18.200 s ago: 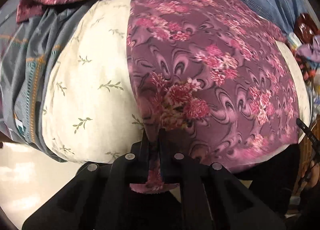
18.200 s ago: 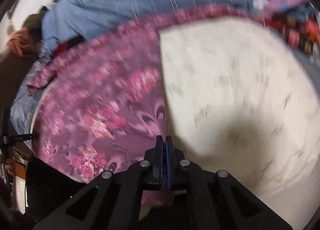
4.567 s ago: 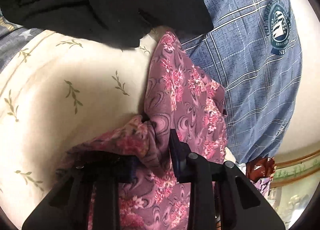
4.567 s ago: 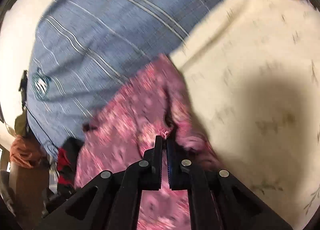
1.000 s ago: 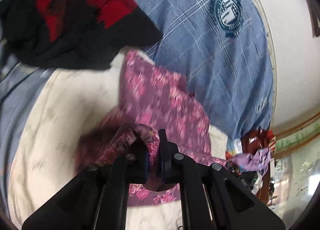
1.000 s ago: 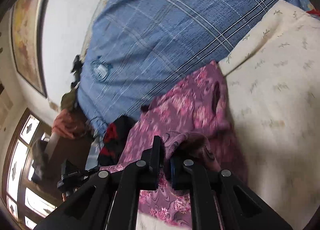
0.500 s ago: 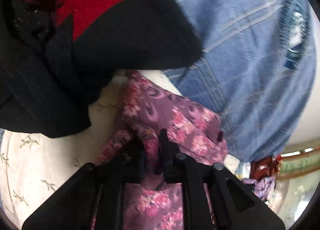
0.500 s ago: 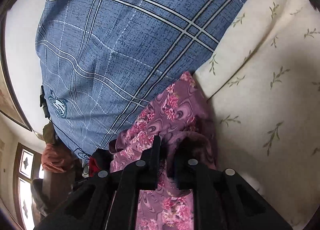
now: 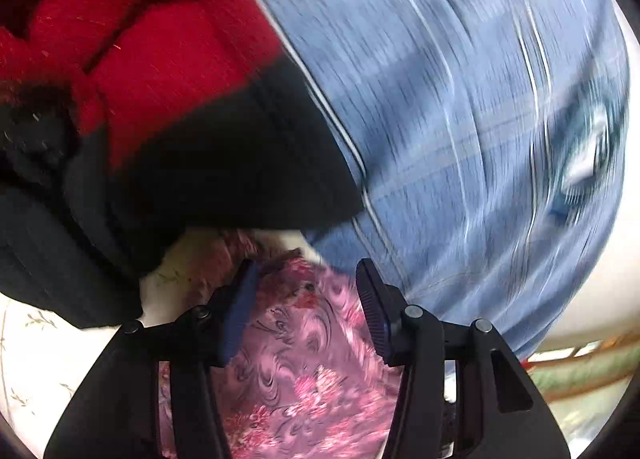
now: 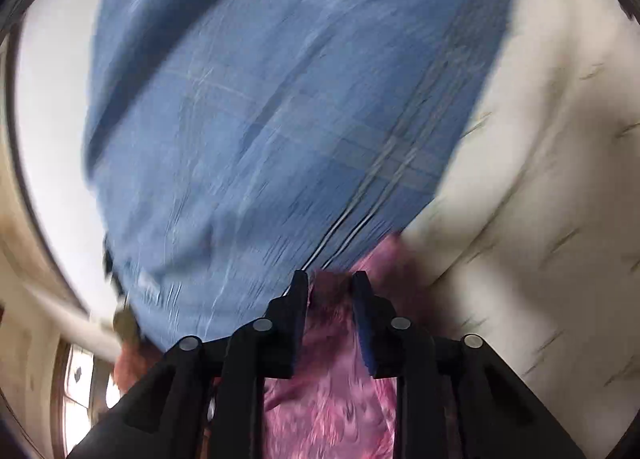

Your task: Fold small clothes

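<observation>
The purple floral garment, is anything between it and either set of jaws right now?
Nothing visible. The purple floral garment lies directly between the left gripper jaws and the right gripper jaws, which have just been opening. The red and black garment sits beyond, left.

Ahead of us a blue pillow [image 9: 460, 119] blocks the way, a red-black garment [image 9: 160, 107] crowds our left (touching it); cream sheet [image 10: 540, 199] lies bare rightward.

The left gripper [image 9: 304, 291] points steeply downward, its fingers [image 9: 370, 307] spread well apart; they have just been opening, with cloth lying loose between them. The right gripper [image 10: 330, 293] tilts down more gently, its fingers [image 10: 362, 307] parted less widely, also just opening over cloth.
</observation>
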A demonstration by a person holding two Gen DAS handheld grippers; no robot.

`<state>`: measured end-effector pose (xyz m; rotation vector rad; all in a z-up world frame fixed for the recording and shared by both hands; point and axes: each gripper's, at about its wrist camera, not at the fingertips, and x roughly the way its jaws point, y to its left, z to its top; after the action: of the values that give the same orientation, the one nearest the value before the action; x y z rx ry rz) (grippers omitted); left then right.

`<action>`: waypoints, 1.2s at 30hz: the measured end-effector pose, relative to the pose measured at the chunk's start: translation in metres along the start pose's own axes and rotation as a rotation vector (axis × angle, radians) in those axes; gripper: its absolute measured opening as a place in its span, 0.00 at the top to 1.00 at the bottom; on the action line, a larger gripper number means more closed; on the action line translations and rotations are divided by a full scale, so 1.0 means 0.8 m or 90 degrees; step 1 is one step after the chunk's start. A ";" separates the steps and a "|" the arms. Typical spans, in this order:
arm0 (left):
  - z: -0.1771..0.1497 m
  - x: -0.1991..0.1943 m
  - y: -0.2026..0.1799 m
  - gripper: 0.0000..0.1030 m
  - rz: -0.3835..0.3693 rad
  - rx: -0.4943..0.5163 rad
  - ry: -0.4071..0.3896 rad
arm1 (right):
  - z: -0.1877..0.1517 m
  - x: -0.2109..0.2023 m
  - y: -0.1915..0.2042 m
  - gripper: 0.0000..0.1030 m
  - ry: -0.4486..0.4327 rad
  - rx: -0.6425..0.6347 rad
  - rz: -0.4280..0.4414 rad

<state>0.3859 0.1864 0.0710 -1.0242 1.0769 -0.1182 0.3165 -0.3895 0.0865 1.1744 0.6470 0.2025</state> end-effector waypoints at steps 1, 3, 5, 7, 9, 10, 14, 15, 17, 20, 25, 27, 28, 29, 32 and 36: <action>0.004 -0.008 0.002 0.53 0.000 0.001 -0.004 | 0.003 -0.004 -0.005 0.73 -0.002 0.007 -0.011; 0.004 -0.024 0.001 0.47 0.016 0.036 -0.016 | 0.004 -0.013 -0.009 0.69 0.001 -0.012 -0.035; -0.003 -0.039 0.004 0.41 0.046 0.070 -0.029 | -0.002 -0.020 -0.007 0.61 0.012 -0.054 -0.065; -0.013 -0.040 0.007 0.39 0.068 0.098 -0.015 | -0.012 -0.021 -0.005 0.59 0.033 -0.081 -0.083; -0.029 -0.033 0.014 0.39 0.092 0.134 0.009 | -0.024 -0.016 -0.001 0.55 0.056 -0.108 -0.100; -0.036 -0.027 0.015 0.38 0.101 0.152 0.024 | -0.028 -0.013 0.002 0.53 0.061 -0.121 -0.110; -0.061 0.013 0.023 0.37 0.128 0.197 0.100 | -0.050 0.014 0.017 0.49 0.083 -0.175 -0.157; -0.066 0.021 0.021 0.38 0.132 0.206 0.108 | -0.054 0.024 0.019 0.49 0.091 -0.185 -0.164; -0.073 0.024 0.004 0.73 0.149 0.250 0.086 | -0.060 0.042 0.032 0.90 0.112 -0.229 -0.171; -0.070 0.022 -0.012 0.86 0.149 0.275 0.034 | -0.065 0.039 0.067 0.95 0.074 -0.306 -0.150; -0.046 0.060 0.005 0.88 0.256 0.252 0.022 | -0.049 0.063 0.037 0.95 0.088 -0.261 -0.250; -0.043 0.048 0.009 0.88 0.226 0.222 0.020 | -0.054 0.064 0.027 0.92 0.100 -0.246 -0.262; -0.043 0.038 0.010 0.88 0.214 0.216 0.018 | -0.057 0.055 0.032 0.87 0.083 -0.243 -0.252; -0.045 0.025 0.011 0.88 0.212 0.217 0.017 | -0.058 0.044 0.034 0.87 0.072 -0.241 -0.243; -0.060 -0.020 0.016 0.83 0.191 0.222 0.016 | -0.072 0.001 0.043 0.80 0.068 -0.246 -0.230; -0.108 -0.090 0.039 0.49 0.129 0.218 0.019 | -0.105 -0.066 0.040 0.67 0.076 -0.232 -0.179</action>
<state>0.2708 0.1877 0.0888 -0.6044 1.1351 -0.1489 0.2319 -0.3353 0.1154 0.7163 0.8337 0.1454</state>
